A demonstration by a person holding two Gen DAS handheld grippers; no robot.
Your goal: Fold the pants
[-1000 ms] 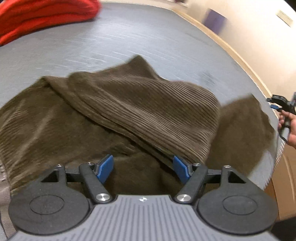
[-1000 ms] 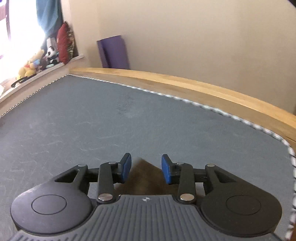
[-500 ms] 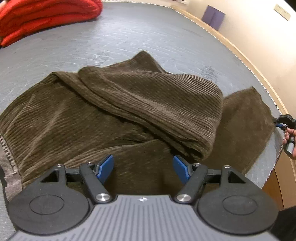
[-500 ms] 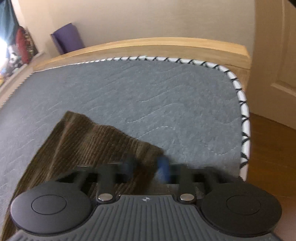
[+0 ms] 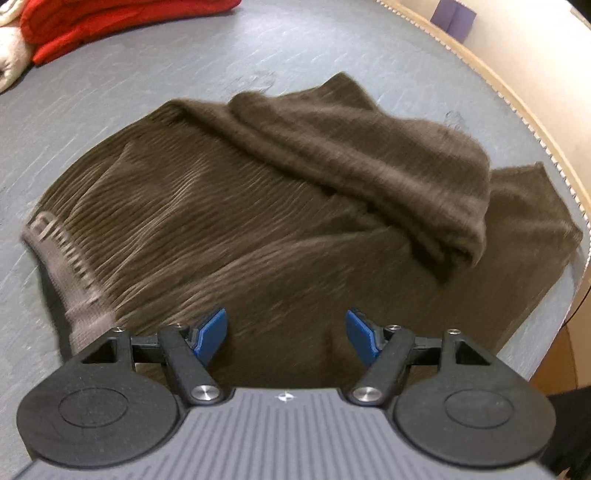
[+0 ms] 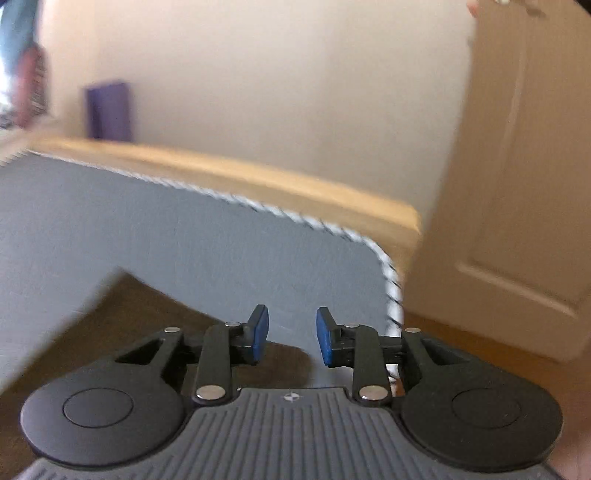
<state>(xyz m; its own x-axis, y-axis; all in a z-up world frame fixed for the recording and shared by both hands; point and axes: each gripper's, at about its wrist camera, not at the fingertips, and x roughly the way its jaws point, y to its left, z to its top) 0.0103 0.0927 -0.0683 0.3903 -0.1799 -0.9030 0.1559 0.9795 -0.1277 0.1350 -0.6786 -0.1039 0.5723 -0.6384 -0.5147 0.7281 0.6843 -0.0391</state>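
Since a moment before, the left gripper (image 5: 286, 338) had slid sideways over the pants (image 5: 258, 206), bringing the grey waistband (image 5: 66, 273) into sight at the far left, while the right gripper (image 6: 291, 336) had lifted off the leg end it had been over. A red blanket (image 5: 110, 22) lay at the bed's far left corner. The pants lay crumpled on the grey mattress (image 5: 147, 74), one leg folded back across the other, its far end near the right edge. The left fingers stood wide apart above the cloth, holding nothing. The right fingers (image 6: 258, 332) had just been opening, a gap between them, nothing gripped. Beyond stood the wooden frame (image 6: 295, 184) and a door (image 6: 517, 184).
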